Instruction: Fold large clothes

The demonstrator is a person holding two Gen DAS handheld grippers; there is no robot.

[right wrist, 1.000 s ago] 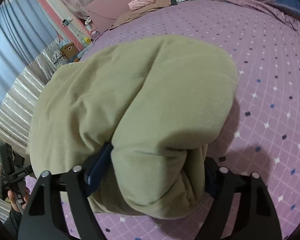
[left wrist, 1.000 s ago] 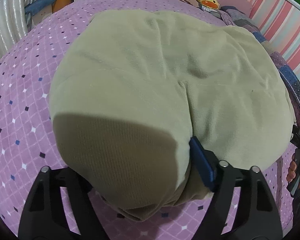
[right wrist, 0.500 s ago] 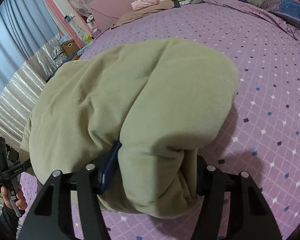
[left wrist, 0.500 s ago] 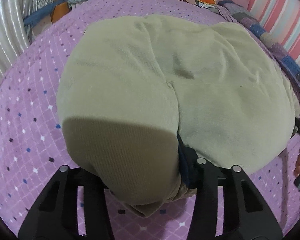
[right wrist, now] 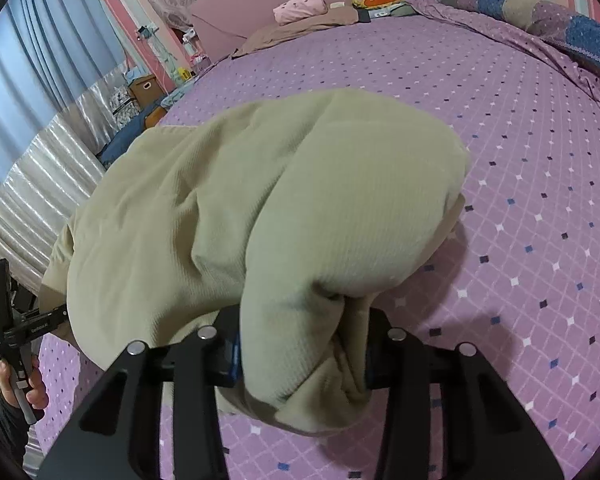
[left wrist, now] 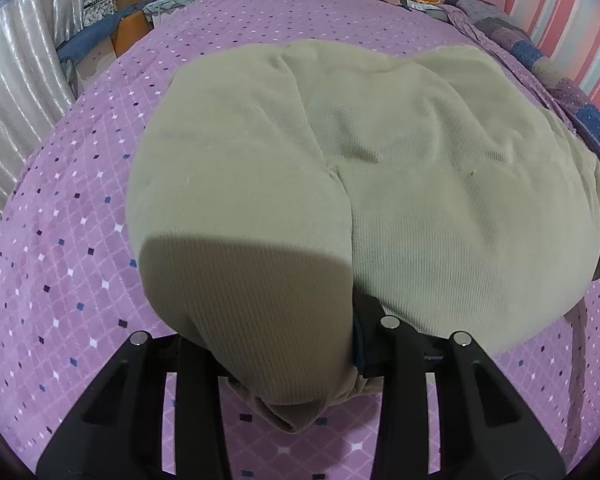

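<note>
Olive-green ribbed garment [left wrist: 400,168] spread over a purple diamond-patterned bedspread [left wrist: 72,240], filling each frame's centre. Left gripper [left wrist: 268,344], lower centre of its frame, jaws closing on a bunched fold. Right gripper [right wrist: 300,344], lower centre, likewise closing on gathered cloth.
</note>
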